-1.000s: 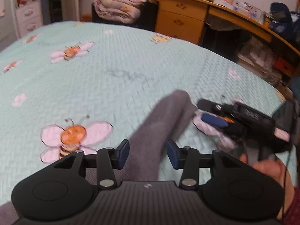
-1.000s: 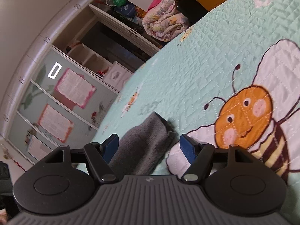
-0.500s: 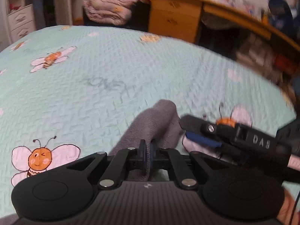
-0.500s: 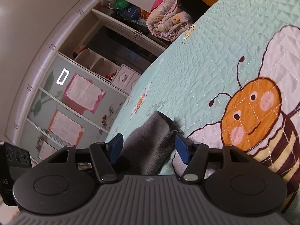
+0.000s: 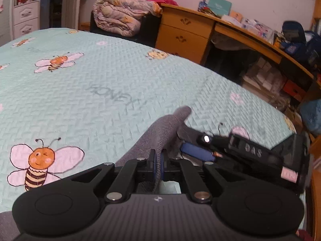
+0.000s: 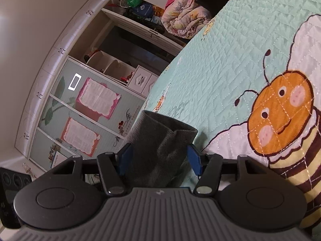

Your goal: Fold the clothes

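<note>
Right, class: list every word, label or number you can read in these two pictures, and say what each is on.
"HONEY": faint grey letters on the mint-green quilted bedspread.
"DAS": raised letters on the black right gripper, slightly blurred.
"SWEET WEDDING": decal on the pale green wardrobe door, small.
Pink-framed paper sheets on that door: too small to read.

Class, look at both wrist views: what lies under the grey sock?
The grey sock lies on the mint bee-print bedspread, which shows all round it. The left gripper pinches its near end. Whether anything else lies beneath the sock is covered by its fabric.
</note>
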